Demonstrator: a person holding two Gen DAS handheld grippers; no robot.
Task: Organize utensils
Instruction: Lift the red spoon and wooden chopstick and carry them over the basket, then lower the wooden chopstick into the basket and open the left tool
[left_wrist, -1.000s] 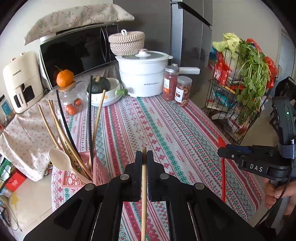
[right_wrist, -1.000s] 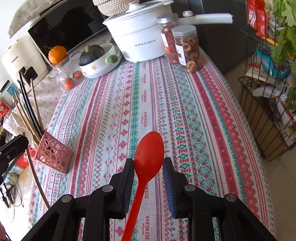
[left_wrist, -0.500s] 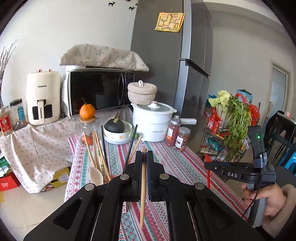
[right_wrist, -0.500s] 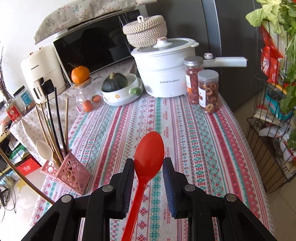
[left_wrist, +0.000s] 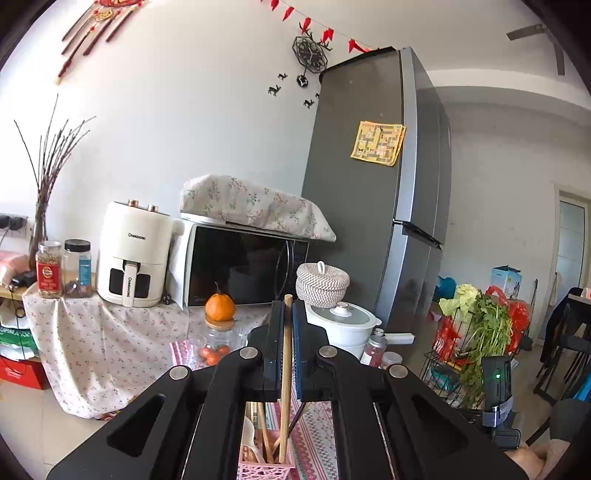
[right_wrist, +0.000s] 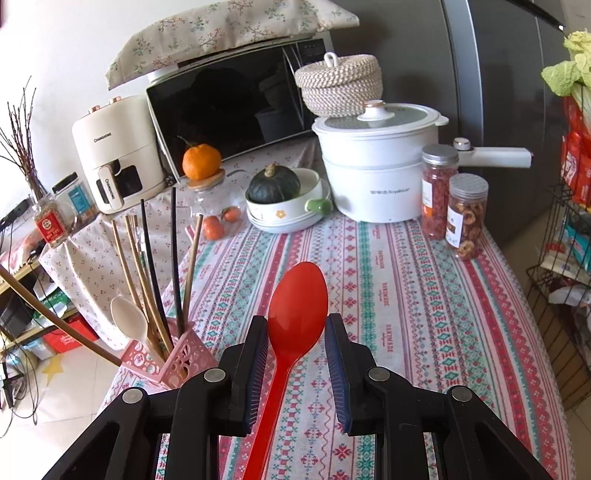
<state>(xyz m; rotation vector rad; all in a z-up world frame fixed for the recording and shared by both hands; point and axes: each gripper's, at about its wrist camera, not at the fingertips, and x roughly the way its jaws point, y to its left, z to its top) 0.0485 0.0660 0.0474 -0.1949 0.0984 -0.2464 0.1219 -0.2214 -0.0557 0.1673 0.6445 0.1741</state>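
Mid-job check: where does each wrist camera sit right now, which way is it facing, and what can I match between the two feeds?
Left wrist: on the left gripper, facing level at the fridge and microwave; jaws shut on a wooden chopstick above the pink holder; the other hand shows low right.
Right wrist: on the right gripper, angled down over the striped tablecloth; jaws clamp a red spoon.
Shared: microwave, orange, white pot, pink holder.

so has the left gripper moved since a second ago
Yes. The left gripper has tilted up: its tips sat low over the tablecloth, now they reach the microwave.
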